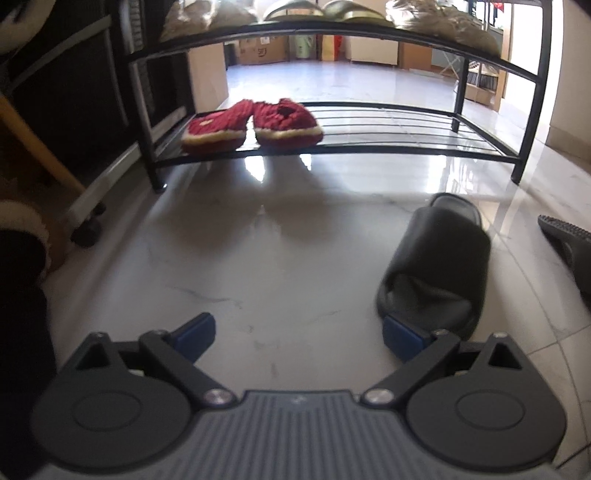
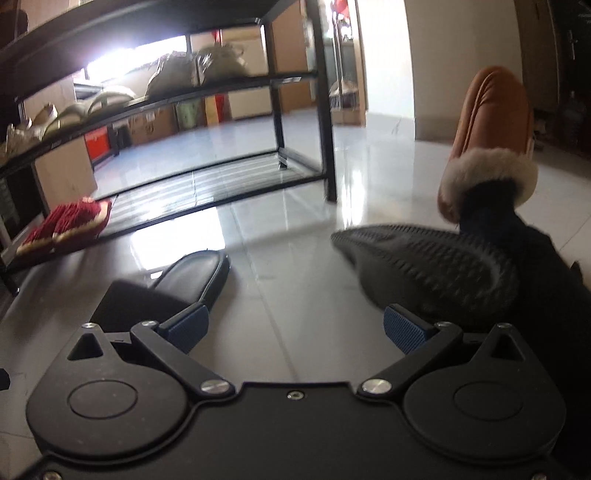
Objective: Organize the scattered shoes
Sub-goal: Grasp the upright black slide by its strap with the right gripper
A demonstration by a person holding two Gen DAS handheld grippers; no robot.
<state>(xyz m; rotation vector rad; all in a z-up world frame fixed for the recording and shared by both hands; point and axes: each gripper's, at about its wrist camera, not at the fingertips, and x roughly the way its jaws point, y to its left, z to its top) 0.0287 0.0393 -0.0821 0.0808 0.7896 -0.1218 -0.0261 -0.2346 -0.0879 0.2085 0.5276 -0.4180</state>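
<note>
I am guiding two handheld grippers low over a glossy pale tiled floor (image 1: 295,258), both facing a black metal shoe rack (image 1: 332,147).

My left gripper (image 1: 299,338) has its blue-padded fingers spread wide with nothing between them. Just in front of the rack's bottom shelf, on the floor, lies a black slide sandal (image 1: 436,258), upright, its open heel end toward me. My right-hand finger pad (image 1: 402,338) sits right at the sandal's near edge; I cannot tell whether it touches.

On the rack's bottom shelf, toward its left end, sits a pair of red plush slippers (image 1: 251,125) with cream trim, side by side and touching. The shelf above holds several pale, blurred shoes (image 1: 332,11).

My right gripper (image 2: 295,328) is also spread wide and empty. A second black slide sandal (image 2: 424,269) lies overturned, its studded sole facing up, to the right of the rack's front leg and just ahead of this gripper's right finger pad (image 2: 406,328). Beyond it, farther from the rack, is a person's foot in a tan boot with a fleece cuff (image 2: 491,147).

The first sandal shows again in this view, on the floor before the rack.
</note>
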